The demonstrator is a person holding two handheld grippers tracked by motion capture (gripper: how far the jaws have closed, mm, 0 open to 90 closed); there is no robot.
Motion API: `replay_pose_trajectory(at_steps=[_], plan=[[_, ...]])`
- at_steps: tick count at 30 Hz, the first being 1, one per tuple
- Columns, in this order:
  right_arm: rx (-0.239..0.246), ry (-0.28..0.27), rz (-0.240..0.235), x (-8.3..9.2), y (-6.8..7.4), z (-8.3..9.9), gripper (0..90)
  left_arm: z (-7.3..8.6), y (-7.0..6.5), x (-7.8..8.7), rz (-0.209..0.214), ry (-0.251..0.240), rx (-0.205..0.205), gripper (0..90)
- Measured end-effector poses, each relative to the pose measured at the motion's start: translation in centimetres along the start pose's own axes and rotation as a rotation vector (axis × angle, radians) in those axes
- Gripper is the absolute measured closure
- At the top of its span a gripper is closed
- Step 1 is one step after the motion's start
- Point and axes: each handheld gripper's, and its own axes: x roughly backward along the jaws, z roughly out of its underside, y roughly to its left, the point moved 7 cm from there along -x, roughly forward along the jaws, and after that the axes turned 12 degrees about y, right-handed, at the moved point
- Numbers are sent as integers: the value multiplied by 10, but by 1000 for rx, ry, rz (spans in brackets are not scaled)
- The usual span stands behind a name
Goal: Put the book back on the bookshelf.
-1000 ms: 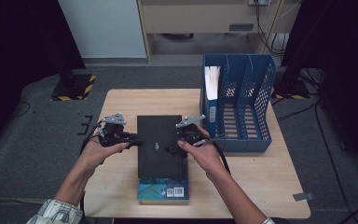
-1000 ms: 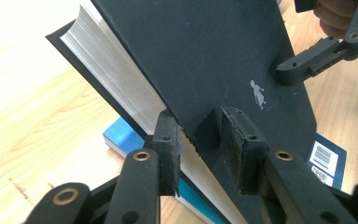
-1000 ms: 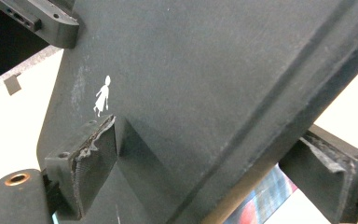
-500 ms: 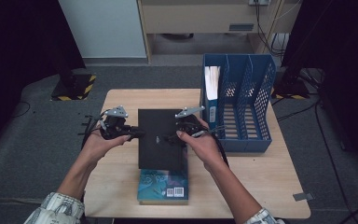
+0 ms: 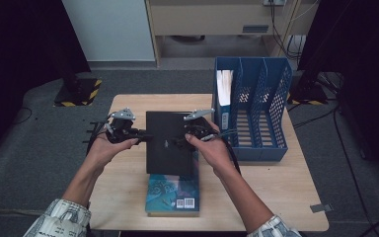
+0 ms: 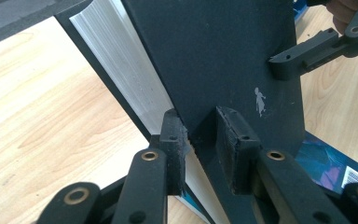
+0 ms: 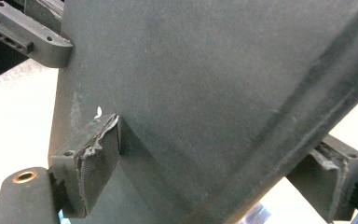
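Note:
A black hardcover book hangs tilted above the table, held between both grippers. My left gripper is shut on its left edge; in the left gripper view the pads pinch the dark cover beside the white page block. My right gripper clamps the book's right side, with its jaws set wide and the book between the pads. A teal book lies flat on the table under the black one.
A blue mesh file rack stands at the table's right, with white papers in its left slot. The wooden tabletop extends to the left and front. Dark floor and cables surround the table.
Both hands have carried the black book a little up and away from the person, which uncovers more of the teal book beneath. Both grips have held.

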Motion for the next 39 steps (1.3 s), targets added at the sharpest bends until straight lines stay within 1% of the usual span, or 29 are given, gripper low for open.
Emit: replay_pose_trajectory(at_steps=[3,6,10,13,19,21,26,30,31,32,34,36,39], plan=[[-5,-8,3,0,-3,-6,154,-6,5,2,-15,2,5,735],[-14,-29,12,1,-7,-14,158,-11,9,3,-35,-7,-5,740],[-1,-34,22,2,-7,-20,167,-10,8,6,-37,-9,-15,741],[25,-33,36,4,-4,-19,167,-7,4,8,-35,-20,-17,740],[54,-38,42,13,5,-14,168,2,-6,11,-41,-45,-19,738],[80,-40,55,17,10,-11,169,7,-11,13,-43,-57,-19,735],[108,-51,54,26,20,-3,175,17,-21,16,-36,-83,-22,731],[132,-55,57,31,27,2,176,23,-29,18,-32,-91,-28,726],[138,-58,52,33,29,4,176,23,-29,18,-32,-91,-28,723],[144,-60,49,35,30,6,176,25,-32,18,-32,-94,-34,723],[149,-60,37,36,31,7,177,28,-34,18,-36,-95,-41,722],[156,-59,32,37,32,8,177,29,-35,18,-32,-98,-40,722],[169,-58,14,36,31,8,159,30,-36,18,-33,-101,-45,720]])
